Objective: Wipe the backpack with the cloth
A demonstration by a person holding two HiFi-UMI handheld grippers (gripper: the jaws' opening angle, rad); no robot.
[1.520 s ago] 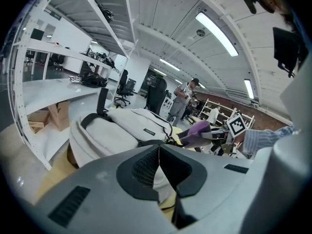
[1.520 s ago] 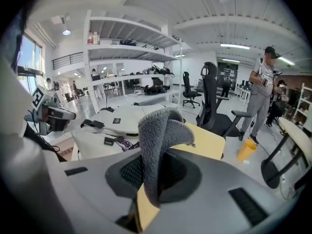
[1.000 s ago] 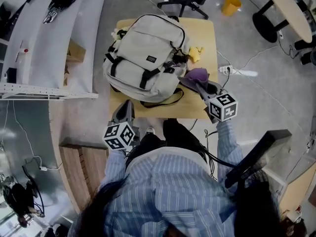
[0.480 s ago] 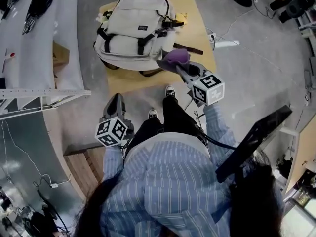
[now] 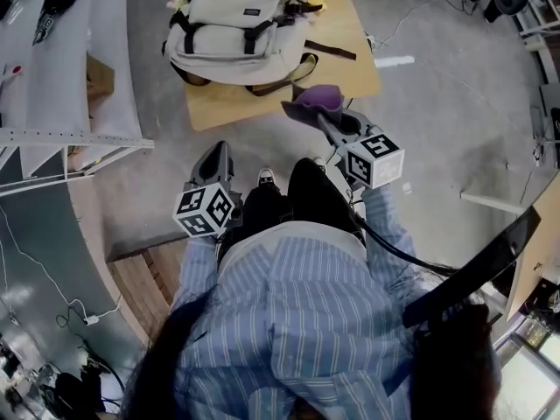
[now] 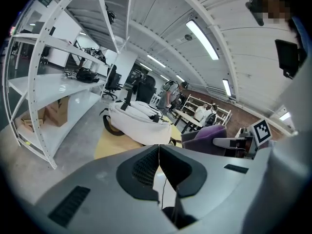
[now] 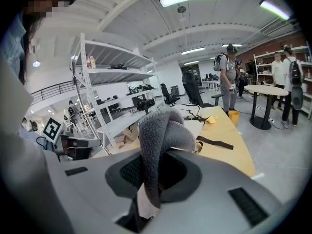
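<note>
Pinches a purple cloth (image 7: 163, 130) between the jaws of the right gripper (image 7: 156, 167), with folds bulging up and over the tips. Reaches that gripper forward on a bent arm in a striped sleeve, with the cloth at about the near edge of the table (image 5: 254, 108), apart from the backpack (image 5: 241, 20). Presses the jaws of the left gripper (image 6: 159, 152) together on nothing. Carries that gripper low beside the left leg, over the floor, tips aimed toward the table but short of it. Leaves the pale backpack lying flat on the far part of the table, front pocket up, a dark strap trailing at its right. Plants the shoes (image 5: 267, 178) on the floor between the two grippers.

Against half a second ago: places the table and backpack higher in the head view and farther from the body. Pulls the cloth away from the backpack's near right corner, out to the table edge. Keeps the left gripper in much the same low pose, closed as before.
</note>
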